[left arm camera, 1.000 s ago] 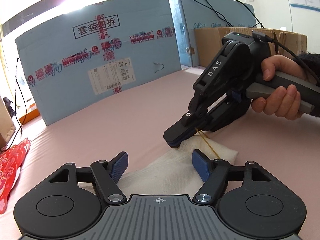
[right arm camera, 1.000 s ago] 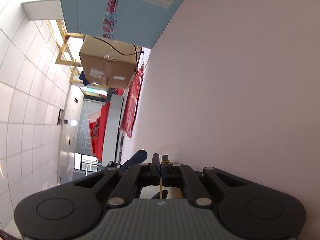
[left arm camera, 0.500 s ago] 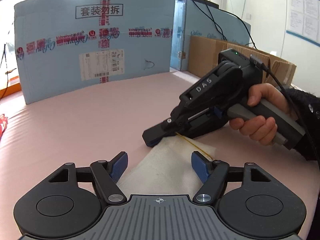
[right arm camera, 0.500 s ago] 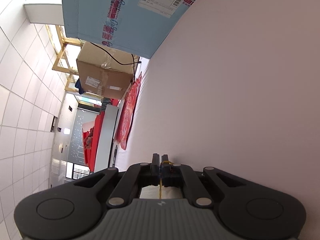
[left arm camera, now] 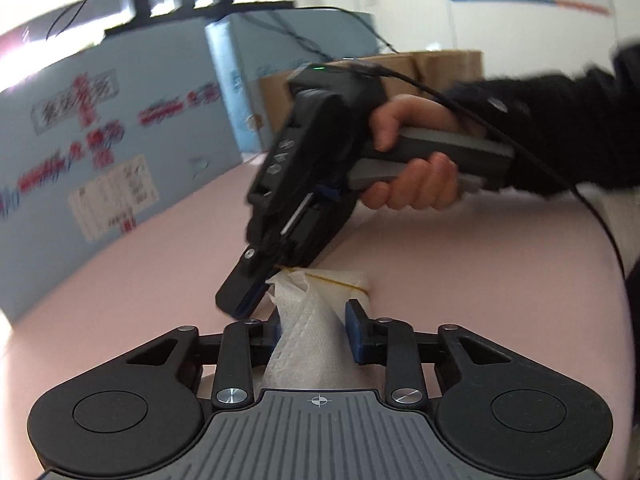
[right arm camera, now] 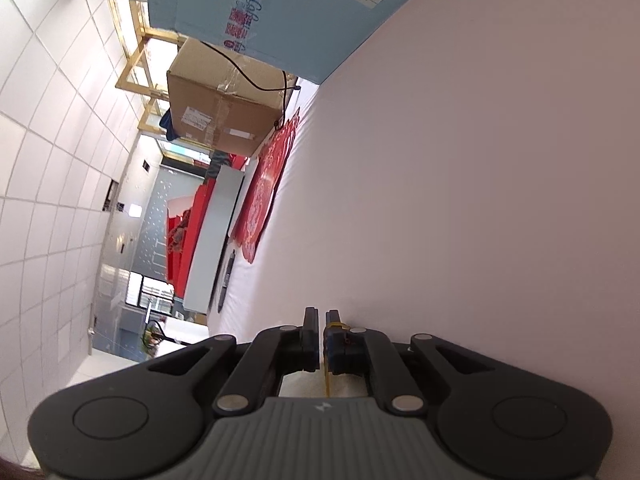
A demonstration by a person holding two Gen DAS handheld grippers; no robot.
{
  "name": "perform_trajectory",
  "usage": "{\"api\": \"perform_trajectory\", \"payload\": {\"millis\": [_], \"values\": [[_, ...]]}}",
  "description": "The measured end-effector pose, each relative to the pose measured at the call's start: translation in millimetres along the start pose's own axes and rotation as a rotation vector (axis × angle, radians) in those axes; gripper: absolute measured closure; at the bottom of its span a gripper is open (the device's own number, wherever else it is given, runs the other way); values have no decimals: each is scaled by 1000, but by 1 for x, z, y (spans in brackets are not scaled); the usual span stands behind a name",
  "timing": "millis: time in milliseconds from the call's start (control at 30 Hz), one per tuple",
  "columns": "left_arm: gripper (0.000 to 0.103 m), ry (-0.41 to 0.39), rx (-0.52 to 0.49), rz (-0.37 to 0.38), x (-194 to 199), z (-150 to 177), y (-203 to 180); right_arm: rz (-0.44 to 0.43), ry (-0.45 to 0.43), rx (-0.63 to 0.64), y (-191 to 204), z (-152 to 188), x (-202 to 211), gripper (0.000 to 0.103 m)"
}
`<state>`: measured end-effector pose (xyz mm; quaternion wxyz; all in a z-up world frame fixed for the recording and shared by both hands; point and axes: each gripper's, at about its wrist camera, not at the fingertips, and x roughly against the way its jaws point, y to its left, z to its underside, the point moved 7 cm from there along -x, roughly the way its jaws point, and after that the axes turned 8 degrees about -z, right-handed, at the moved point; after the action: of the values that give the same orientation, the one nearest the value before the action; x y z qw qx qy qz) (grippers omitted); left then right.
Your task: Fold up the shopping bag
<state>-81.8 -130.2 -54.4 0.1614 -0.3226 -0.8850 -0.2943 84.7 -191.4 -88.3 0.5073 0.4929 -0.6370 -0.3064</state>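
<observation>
Jaws spread, our left gripper [left arm camera: 312, 330] is straddling the soft, light white quilted-fabric shopping bag [left arm camera: 308, 344] while our right gripper [left arm camera: 250, 294] is pinching its yellow cord [left arm camera: 340, 282].

Storage or workroom setting: taped cardboard boxes [right arm camera: 224, 116] (shipping labels attached), blue cartons [left arm camera: 100, 160], tiled wall [right arm camera: 52, 160], pink worktop [right arm camera: 480, 200].

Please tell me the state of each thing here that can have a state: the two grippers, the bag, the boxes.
Left hand-held gripper: partly closed around the bag.
Right hand-held gripper: shut on the yellow cord.
Shopping bag: white, bunched, partly lifted off the pink table.
Brown carton: taped shut.
Blue box: standing upright.
</observation>
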Motion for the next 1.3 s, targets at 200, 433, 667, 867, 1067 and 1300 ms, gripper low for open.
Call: {"api": "perform_trajectory", "payload": {"millis": [200,433,667,867,1067,1300], "values": [[79,-95,-251,-1,5,4,-14,28,93,120,25,1,-10,53],[79,-168,-365,-4,1,10,-20,57,205,170,46,9,-37,41],[82,-182,-491,-73,4,15,-34,258,193,62,70,17,-40,23],[83,-165,-607,-148,2,19,-45,487,317,72,85,23,-62,9],[84,-154,-637,-195,0,22,-44,747,510,167,101,32,-80,8],[84,-183,-563,-188,2,17,-34,808,584,236,121,40,-67,9]]}}
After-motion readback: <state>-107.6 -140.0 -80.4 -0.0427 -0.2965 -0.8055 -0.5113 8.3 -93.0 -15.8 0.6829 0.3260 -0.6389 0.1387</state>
